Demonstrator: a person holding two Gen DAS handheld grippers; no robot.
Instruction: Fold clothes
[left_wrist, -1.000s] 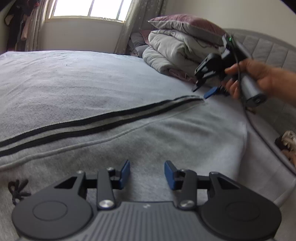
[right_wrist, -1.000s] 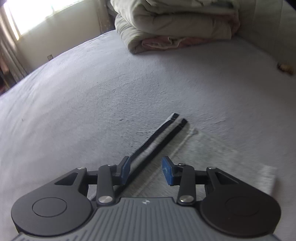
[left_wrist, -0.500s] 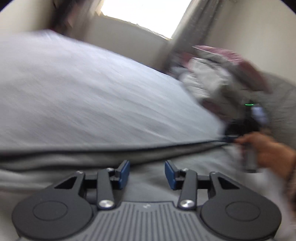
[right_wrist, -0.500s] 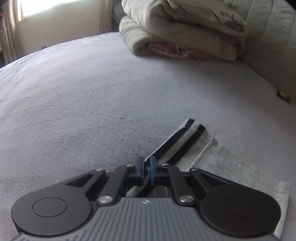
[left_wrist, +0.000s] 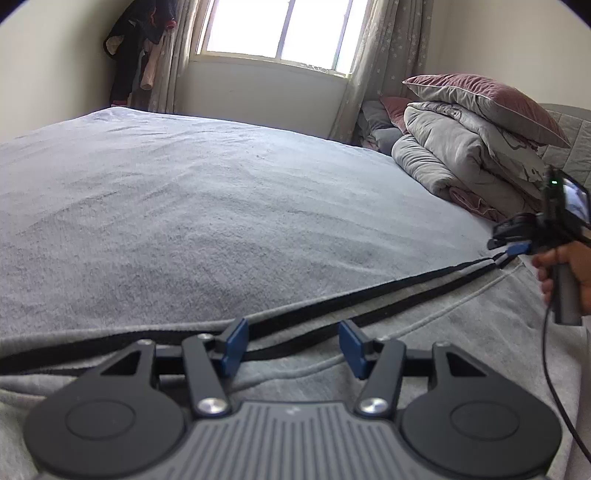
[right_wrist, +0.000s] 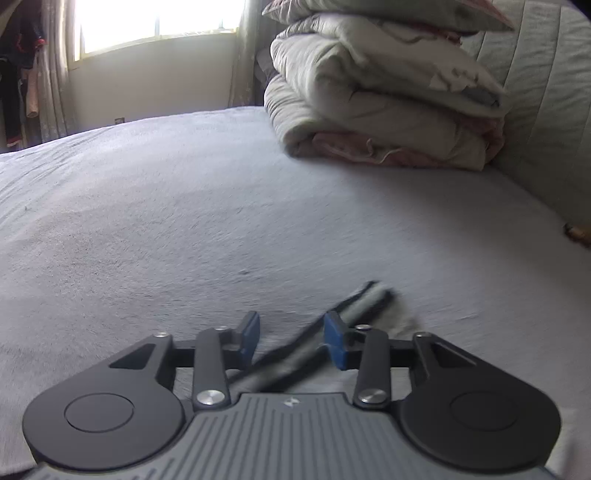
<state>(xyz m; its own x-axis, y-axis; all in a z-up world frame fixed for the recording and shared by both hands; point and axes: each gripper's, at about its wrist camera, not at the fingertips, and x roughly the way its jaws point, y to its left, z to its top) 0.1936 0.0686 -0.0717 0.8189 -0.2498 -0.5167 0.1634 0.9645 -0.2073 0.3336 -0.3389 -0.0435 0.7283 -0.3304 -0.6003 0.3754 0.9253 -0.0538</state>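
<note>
Grey garment spread on the bed, fold barely begun

The grey garment (left_wrist: 424, 332) lies flat on the bed (left_wrist: 221, 206), its black-striped band (left_wrist: 369, 299) running from the left tool (left_wrist: 291, 345) toward the right tool (left_wrist: 511, 249). Both tools' jaws are opening: the band passes between the left tool's blue pads untouched, and in the right wrist view it crosses between the right tool's (right_wrist: 291, 341) pads, apparently loose. No finished fold shows, so I judge nearly all the folding is left. The garment's full outline is cut off, and the right view is blurred at the band's end (right_wrist: 376, 295).
</note>
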